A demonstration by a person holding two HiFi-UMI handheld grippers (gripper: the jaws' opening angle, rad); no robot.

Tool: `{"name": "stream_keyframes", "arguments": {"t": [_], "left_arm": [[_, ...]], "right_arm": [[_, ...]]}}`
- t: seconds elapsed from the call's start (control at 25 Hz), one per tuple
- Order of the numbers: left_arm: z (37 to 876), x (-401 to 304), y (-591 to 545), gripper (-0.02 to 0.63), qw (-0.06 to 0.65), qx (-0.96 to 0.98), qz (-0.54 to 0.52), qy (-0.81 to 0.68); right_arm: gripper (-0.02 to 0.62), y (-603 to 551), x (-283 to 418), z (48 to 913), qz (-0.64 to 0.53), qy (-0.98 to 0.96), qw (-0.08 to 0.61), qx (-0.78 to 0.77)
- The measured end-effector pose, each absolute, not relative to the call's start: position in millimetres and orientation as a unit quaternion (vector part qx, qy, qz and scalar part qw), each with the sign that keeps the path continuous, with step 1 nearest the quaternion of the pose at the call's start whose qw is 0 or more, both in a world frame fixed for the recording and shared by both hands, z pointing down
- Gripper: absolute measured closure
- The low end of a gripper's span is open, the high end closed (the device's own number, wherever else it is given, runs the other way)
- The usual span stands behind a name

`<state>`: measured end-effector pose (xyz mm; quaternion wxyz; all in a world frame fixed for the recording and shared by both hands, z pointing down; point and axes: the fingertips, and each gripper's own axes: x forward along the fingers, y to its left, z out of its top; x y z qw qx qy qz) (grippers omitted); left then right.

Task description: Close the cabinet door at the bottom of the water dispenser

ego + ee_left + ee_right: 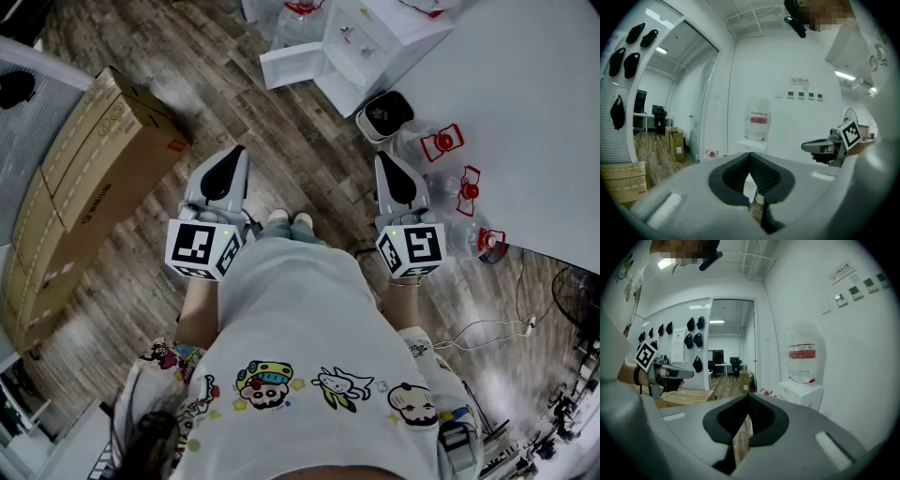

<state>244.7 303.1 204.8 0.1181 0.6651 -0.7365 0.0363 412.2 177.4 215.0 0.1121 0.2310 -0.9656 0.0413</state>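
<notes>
Both grippers were held level in front of the person, well short of the dispenser (375, 37). I read the left gripper (234, 157) as clenched, pads meeting, nothing between them. The right gripper (384, 161) was the same: jaws together, empty. Neither touched anything.

The dispenser stood against the white wall (525, 112) at the top of the head view. Its bottom door (292, 66) hung open, swung out toward the picture's left over the wood floor (281, 150). Door not yet closed.

In both gripper views a clear bottle (804, 352) with a red label sat on top of the dispenser.

On the floor beside the dispenser's right, spare bottles (450, 178) with red caps lay along the wall. A small white container (384, 112) stood just in front of the dispenser; I could not tell its contents. A long cardboard box (94, 169) lay well to the left.
</notes>
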Motion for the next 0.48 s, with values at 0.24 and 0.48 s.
{"name": "stream_keyframes", "arguments": {"t": [0.24,0.48], "left_arm": [[205,246,309,0.606,0.117,0.654,0.033,-0.747],[210,248,326,0.601,0.119,0.629,0.031,-0.767]], "right_arm": [[0.586,176,419,214,0.057,-0.966,0.092,0.236],[0.578,185,411,210,0.076,-0.975,0.064,0.200]]}}
